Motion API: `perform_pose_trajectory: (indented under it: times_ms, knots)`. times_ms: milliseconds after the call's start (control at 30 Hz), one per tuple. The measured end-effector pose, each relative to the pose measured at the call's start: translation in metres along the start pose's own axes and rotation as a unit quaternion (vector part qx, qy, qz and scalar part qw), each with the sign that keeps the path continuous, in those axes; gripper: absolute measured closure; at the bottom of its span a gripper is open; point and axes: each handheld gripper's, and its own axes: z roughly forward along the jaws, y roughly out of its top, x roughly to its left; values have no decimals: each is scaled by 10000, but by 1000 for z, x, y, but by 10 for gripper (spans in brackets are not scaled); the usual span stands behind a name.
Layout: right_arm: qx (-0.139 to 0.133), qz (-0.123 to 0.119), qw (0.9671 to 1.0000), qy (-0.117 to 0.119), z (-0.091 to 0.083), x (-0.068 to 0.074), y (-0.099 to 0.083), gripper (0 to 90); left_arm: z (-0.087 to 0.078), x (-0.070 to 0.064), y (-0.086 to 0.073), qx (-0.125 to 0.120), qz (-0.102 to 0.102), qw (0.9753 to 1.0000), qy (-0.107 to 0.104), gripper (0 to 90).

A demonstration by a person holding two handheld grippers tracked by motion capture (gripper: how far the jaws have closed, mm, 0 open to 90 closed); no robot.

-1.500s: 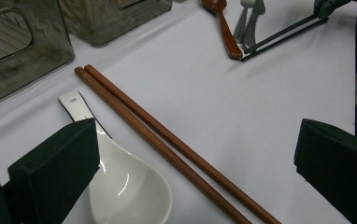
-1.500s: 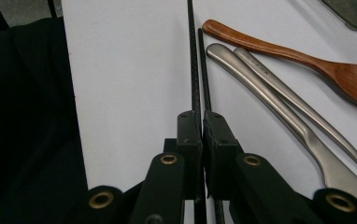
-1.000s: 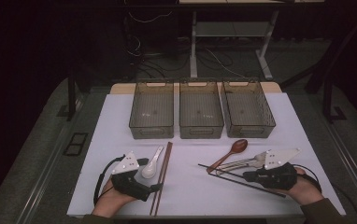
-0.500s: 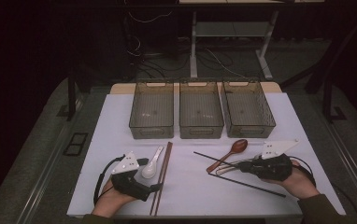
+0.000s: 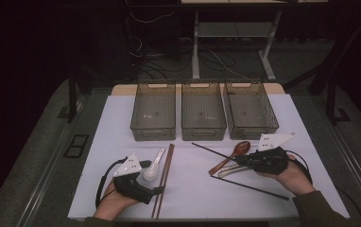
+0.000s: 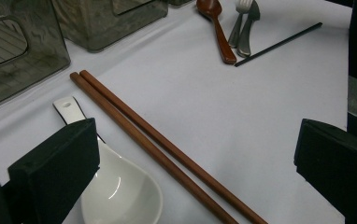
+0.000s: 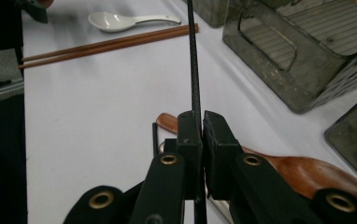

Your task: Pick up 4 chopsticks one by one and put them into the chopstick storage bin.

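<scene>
Fingers of the right gripper are pressed tight on one black stick, which is pinched between the two jaws and points away toward the far left. From above, this right gripper is seen at the right of the white table, and the held black stick runs from it toward the middle box. A second black stick lies flat on the table, just near the right hand.

A brown spoon lies right beside the closed jaws. A silver fork and another silver piece are seen next to the brown spoon in the left gripper view.

Jaws of the left gripper are held wide apart, and nothing is gripped by them. A white spoon is touched or nearly touched by one jaw; which one cannot be told. Two brown sticks lie side by side between the open jaws. From above, the left gripper is seen at the near left.

Three grey boxes are lined up at the far side of the table.
</scene>
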Motion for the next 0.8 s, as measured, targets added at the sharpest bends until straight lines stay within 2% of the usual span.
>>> perform_pose_trajectory:
  times_ms: [433, 800]
  knots:
    - [1, 113, 9999, -84, 14, -3, 21, 853, -1, 0, 0, -42, -22, 10000, -7, 0]
    - [41, 289, 9993, -212, 34, -10, 47, 852, 0, 0, 0, -45, -13, 10000, -15, 0]
